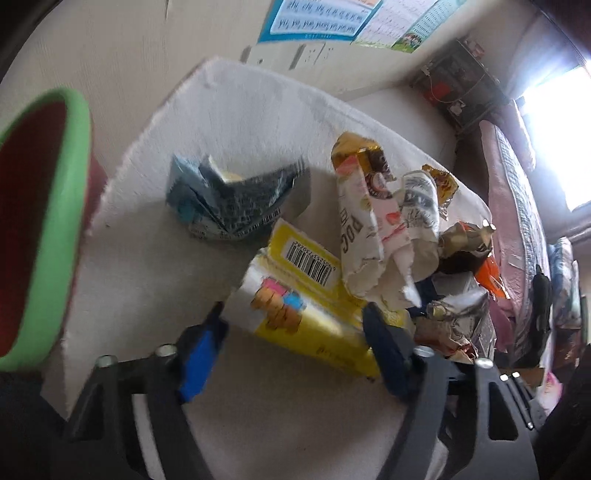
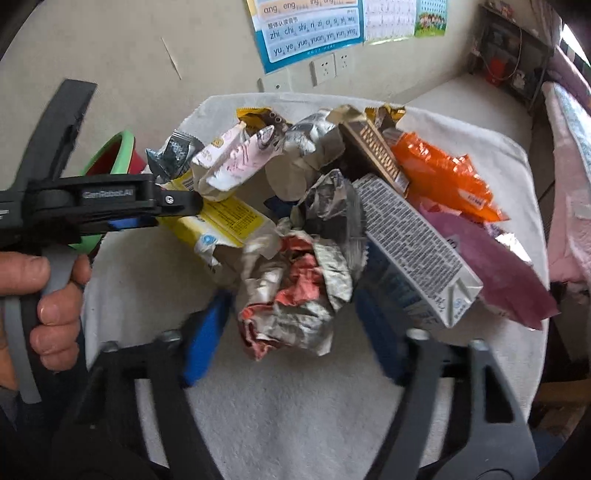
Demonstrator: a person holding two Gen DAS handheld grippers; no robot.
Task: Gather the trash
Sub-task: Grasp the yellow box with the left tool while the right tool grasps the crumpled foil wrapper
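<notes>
wall posters [image 2: 310,33] (pinyin), sockets [image 2: 325,70], bed [image 1: 517,206]

So my left wrist cam looks steeply down along the left gripper [image 1: 295,332], close over the worktop [image 1: 147,280], aimed at the pile's left edge. Right wrist cam does the same along the right gripper [image 2: 291,321], close over the pile's middle. Both share the yellow pack [image 1: 306,295], green-rimmed bin [image 1: 55,221], wall posters [image 1: 317,18] and bed [image 1: 517,206].

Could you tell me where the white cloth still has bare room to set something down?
Bare cloth lies along the near edge below the crumpled wrapper, and at left between bin and blue carton. The middle and right are crowded.
</notes>
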